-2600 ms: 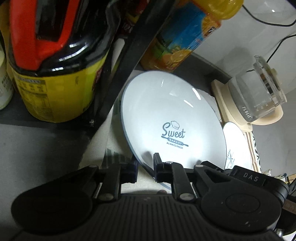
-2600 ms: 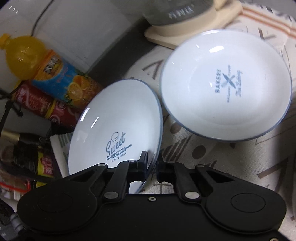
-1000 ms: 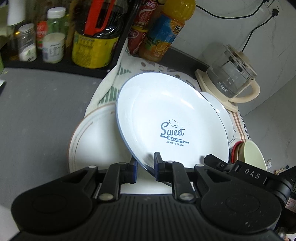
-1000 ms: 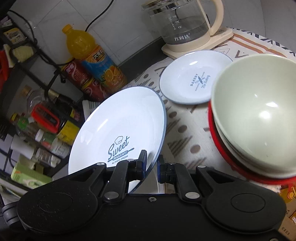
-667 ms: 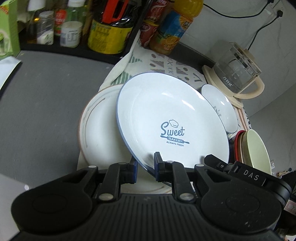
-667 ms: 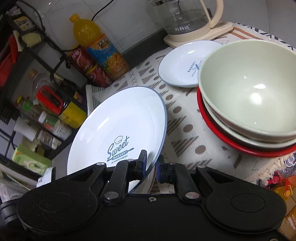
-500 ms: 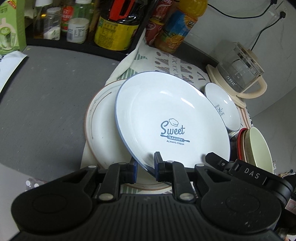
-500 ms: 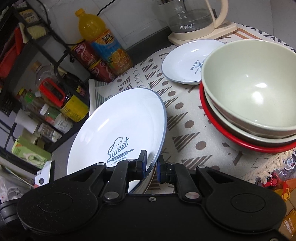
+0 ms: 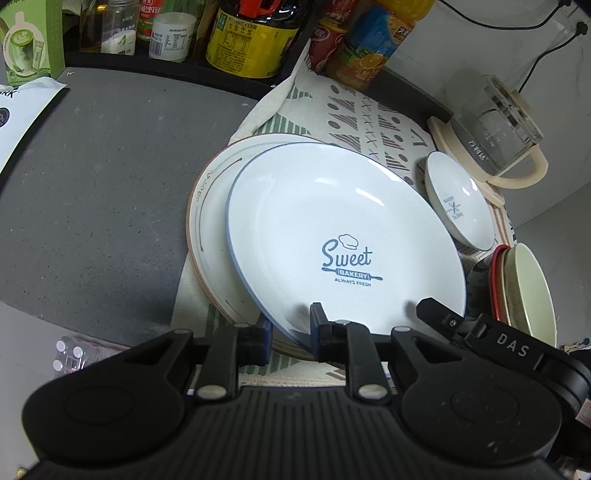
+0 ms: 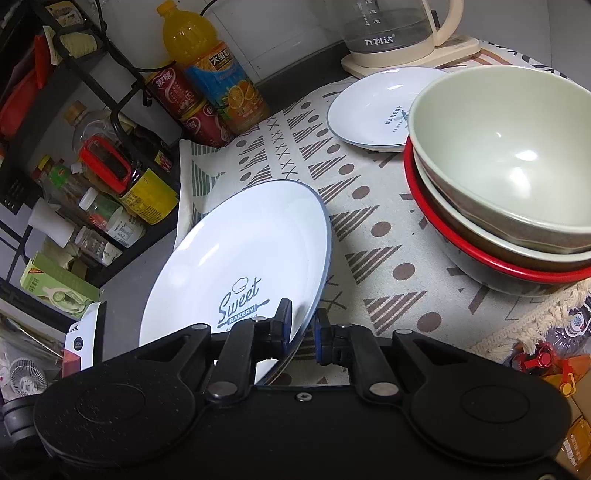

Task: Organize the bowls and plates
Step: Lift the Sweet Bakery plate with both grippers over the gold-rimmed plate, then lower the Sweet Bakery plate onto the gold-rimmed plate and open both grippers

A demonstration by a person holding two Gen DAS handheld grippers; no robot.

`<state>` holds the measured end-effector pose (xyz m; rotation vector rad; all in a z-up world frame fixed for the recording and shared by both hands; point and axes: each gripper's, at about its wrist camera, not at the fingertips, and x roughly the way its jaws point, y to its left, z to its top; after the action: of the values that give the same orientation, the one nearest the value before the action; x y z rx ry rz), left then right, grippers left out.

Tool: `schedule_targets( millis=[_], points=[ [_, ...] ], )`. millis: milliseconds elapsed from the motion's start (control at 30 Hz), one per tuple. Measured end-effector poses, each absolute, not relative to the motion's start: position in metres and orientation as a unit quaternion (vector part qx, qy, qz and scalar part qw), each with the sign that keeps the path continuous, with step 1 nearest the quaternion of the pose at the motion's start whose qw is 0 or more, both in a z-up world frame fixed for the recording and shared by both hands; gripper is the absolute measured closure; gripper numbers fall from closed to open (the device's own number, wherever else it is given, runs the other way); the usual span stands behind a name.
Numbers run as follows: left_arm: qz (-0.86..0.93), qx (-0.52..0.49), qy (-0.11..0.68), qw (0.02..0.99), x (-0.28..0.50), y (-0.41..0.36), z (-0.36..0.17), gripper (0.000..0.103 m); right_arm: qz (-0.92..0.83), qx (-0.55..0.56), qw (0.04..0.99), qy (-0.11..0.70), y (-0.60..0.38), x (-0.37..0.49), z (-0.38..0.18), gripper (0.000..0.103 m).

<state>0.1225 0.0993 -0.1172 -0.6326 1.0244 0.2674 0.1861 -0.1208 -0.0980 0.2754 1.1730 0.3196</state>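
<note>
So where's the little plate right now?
In the right wrist view the little plate lies flat on the patterned cloth, up at the back, in front of the kettle and just behind the stacked bowls.

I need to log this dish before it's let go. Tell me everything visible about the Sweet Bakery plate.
The Sweet Bakery plate is round, white and glossy, ceramic by its look, with a thin blue rim and a blue "Sweet Bakery, Always Fresh" logo. It sits tilted over a larger brown-rimmed plate on the patterned cloth. The left gripper and right gripper each straddle its near rim; the left jaws are opening.
</note>
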Motion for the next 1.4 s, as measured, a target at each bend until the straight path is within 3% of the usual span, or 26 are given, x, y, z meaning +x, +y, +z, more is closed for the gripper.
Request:
schedule_targets(
  millis=[1133, 1233, 1400],
  points=[
    [0.098, -0.318, 0.566, 0.755, 0.147, 0.142, -0.115, 0.080, 0.149, 0.135, 0.787, 0.583, -0.103, 0.207, -0.114, 0.093],
    [0.093, -0.307, 0.571, 0.755, 0.148, 0.147, -0.109, 0.071, 0.141, 0.136, 0.788, 0.584, -0.105, 0.210, -0.115, 0.095],
    [0.099, -0.299, 0.564, 0.763, 0.153, 0.162, -0.101, 0.069, 0.137, 0.131, 0.787, 0.587, -0.103, 0.217, -0.117, 0.096]
  ],
)
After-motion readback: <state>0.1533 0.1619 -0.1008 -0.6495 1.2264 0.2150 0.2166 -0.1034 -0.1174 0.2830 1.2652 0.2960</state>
